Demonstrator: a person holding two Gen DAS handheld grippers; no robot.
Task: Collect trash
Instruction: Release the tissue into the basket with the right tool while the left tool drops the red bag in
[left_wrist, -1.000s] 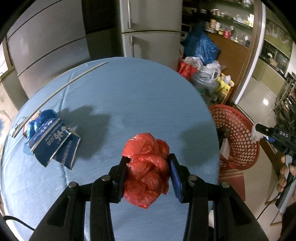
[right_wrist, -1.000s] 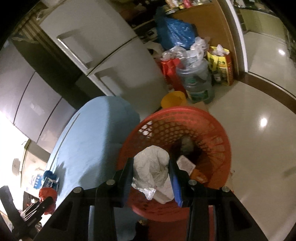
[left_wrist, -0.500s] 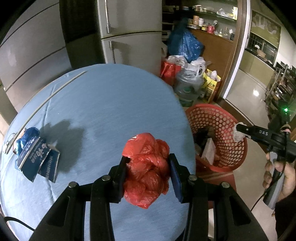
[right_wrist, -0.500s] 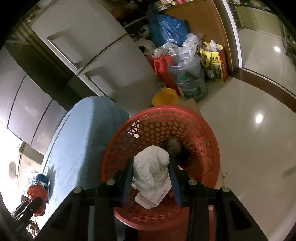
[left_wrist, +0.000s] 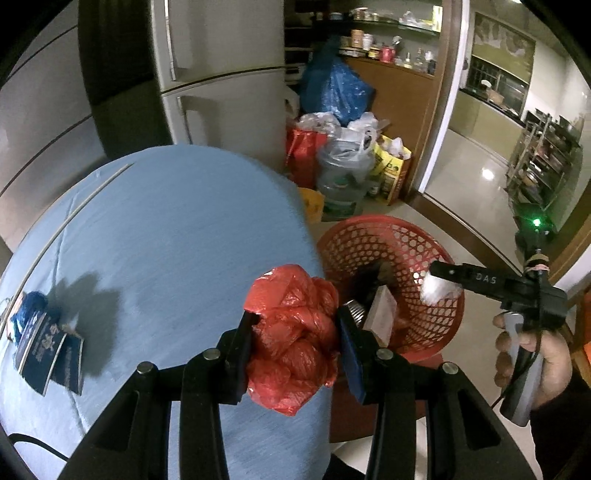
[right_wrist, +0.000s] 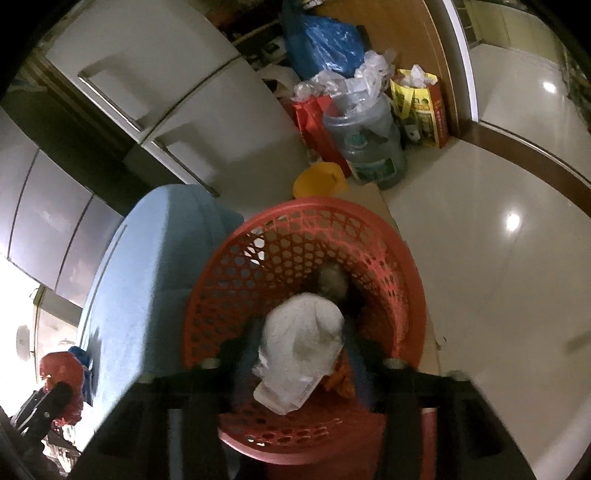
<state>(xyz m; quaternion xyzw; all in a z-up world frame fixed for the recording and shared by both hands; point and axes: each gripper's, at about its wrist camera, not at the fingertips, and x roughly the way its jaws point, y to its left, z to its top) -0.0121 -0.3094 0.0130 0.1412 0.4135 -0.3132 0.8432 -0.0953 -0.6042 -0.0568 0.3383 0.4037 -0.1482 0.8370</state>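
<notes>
Both grippers have swung toward the basket since a second ago: the left gripper has carried its load from over the middle of the blue table out to the table's edge, and the right gripper has come in over the red basket until the rim rings its fingers.

Left gripper is clenched on a crumpled red plastic bag, which bulges out past both fingers; the basket lies ahead and to its right, well below. Right gripper is grasping a wad of white paper, held directly above the basket's inside; motion blur hides the fingers, but the wad sits squeezed between them. Below it lie a pale carton and other scraps.

Step in hand, as I judge it: dropping the white wad. Next move calls for spreading the right fingers so it falls inside, then drawing that gripper aside so the left can bring the red bag over the rim.

Blue packets remain on the table, far to the left gripper's left, probably later pickups
</notes>
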